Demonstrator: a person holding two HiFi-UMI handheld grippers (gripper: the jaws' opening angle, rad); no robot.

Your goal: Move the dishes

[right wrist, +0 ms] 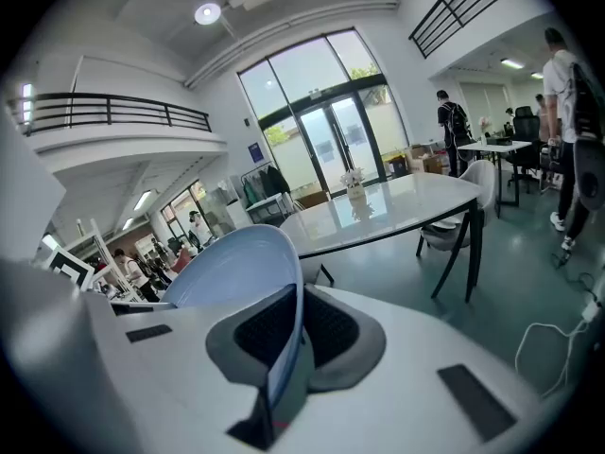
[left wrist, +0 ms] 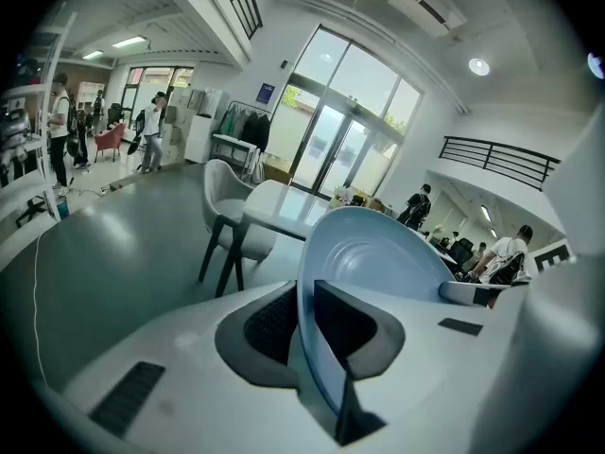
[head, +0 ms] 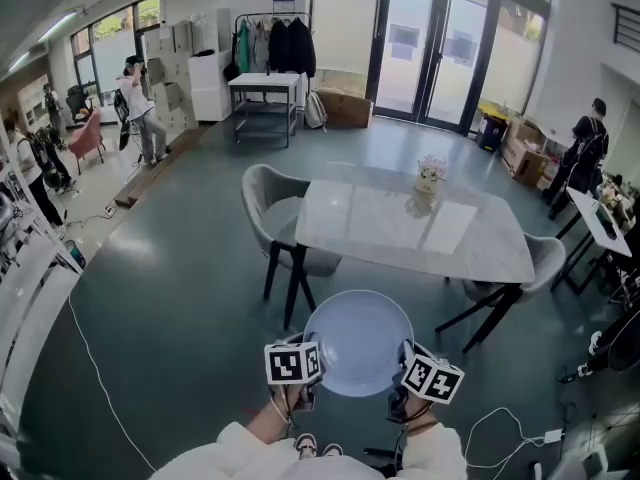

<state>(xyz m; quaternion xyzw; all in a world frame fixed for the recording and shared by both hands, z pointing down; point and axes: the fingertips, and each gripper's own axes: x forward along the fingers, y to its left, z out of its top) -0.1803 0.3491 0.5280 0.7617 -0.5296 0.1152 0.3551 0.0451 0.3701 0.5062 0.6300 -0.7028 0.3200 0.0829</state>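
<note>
Transfer is partway, by my reading: the white surface (head: 400, 230) is standing ahead, carrying only a small flower pot (head: 431, 175) near its far edge, and no dish is resting on it yet. The pale blue plate (head: 358, 341) is hanging in the air over the floor, just short of the surface's near edge, between a grey chair (head: 272, 208) on the left and the surface's dark legs on the right. What is left, presumably: carrying it over the edge, lowering it and releasing. Other dishes are not showing in any view, so I am not counting what remains. The plate is lying roughly level with its hollow face pointing up; being round it has no long axis, and the line between the two grips is running left to right. The left hand-held gripper (left wrist: 307, 322) is clamping the plate's left rim, pads pressing both faces; the right hand-held gripper (right wrist: 291, 334) is clamping the right rim likewise.
</note>
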